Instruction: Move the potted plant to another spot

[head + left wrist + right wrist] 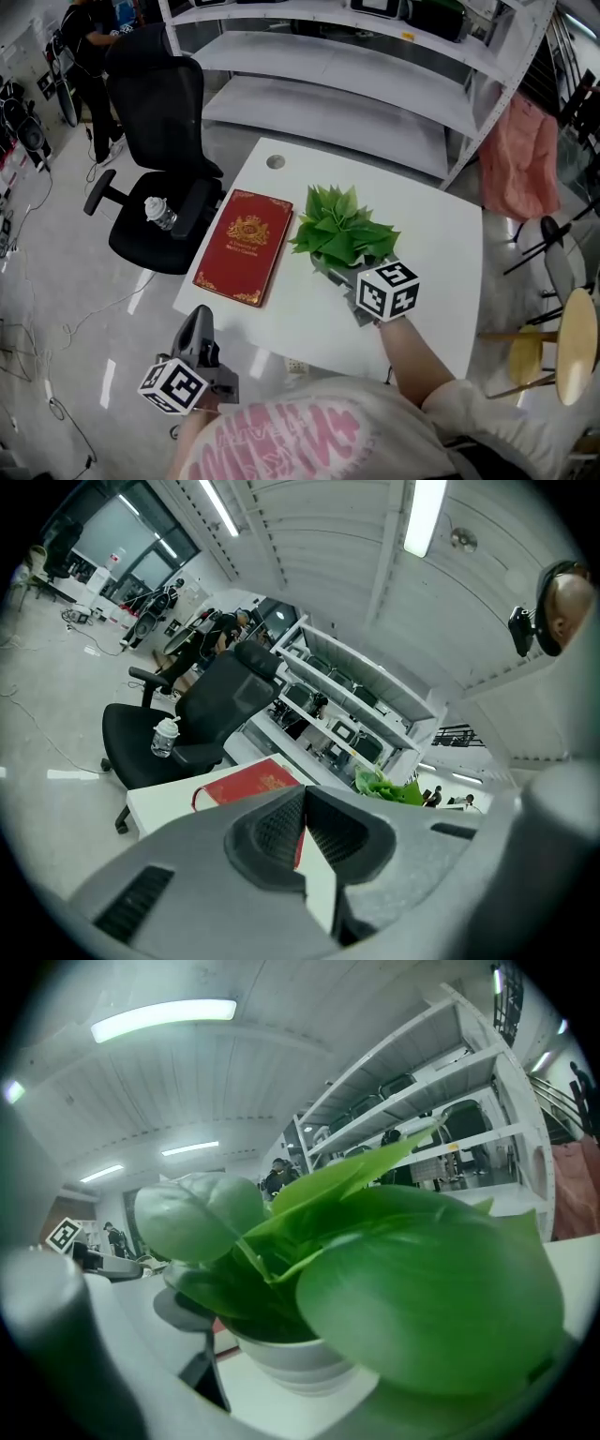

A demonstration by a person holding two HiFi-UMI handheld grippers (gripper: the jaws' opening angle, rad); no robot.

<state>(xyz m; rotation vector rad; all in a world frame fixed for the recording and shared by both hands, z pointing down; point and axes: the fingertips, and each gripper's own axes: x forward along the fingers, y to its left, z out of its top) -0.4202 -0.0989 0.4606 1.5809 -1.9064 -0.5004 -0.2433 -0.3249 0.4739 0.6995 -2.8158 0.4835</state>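
Note:
The potted plant [341, 229], broad green leaves in a white pot [292, 1361], stands near the middle of the white table [441, 244]. My right gripper [330, 268] reaches in from the near side, open, its jaws on either side of the pot. In the right gripper view the left finger [184, 1313] stands just clear of the pot, and a big leaf [431, 1307] hides the other finger. My left gripper [199, 326] hangs off the table's near left corner, shut on nothing, its pads [281, 829] pressed together.
A red hardcover book [244, 245] lies left of the plant. A black office chair [161, 178] with a bottle [159, 214] on its seat stands at the table's left. White shelving [375, 66] runs behind; a wooden stool [574, 345] stands at right.

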